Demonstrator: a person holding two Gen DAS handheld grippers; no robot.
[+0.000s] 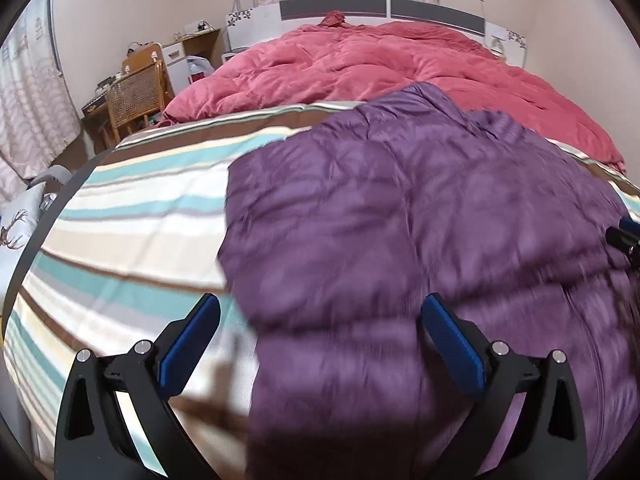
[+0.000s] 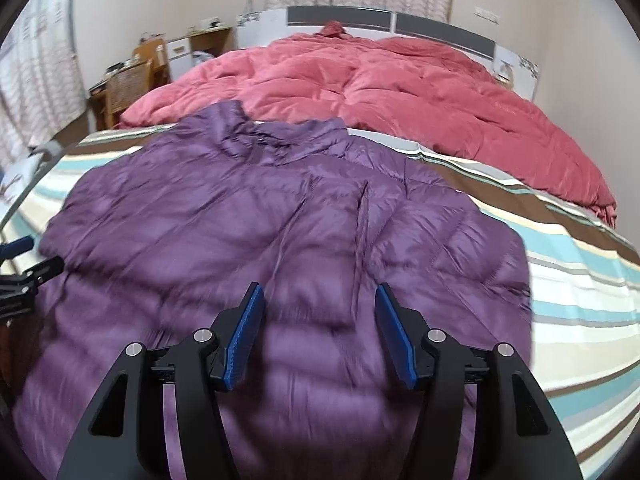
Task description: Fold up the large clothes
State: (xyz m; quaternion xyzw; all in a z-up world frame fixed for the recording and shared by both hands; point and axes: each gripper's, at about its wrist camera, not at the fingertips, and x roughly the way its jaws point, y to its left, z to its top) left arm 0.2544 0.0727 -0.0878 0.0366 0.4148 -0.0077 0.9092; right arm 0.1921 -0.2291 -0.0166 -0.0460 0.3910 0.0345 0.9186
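Purple down jacket (image 2: 260, 220) lies flat on the striped bedsheet (image 2: 580, 280), collar at 12 o'clock; left gripper (image 1: 320, 344) and right gripper (image 2: 320, 332) both hover spread, empty. Pinch the hem corners squarely, lift evenly, fold toward the collar

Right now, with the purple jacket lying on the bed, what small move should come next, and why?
Probably lower the right gripper onto the near hem of the purple jacket and close on it. The jacket lies spread on the striped sheet, collar away, not yet folded, and both the right and the left gripper are open with nothing in them above its near edge.
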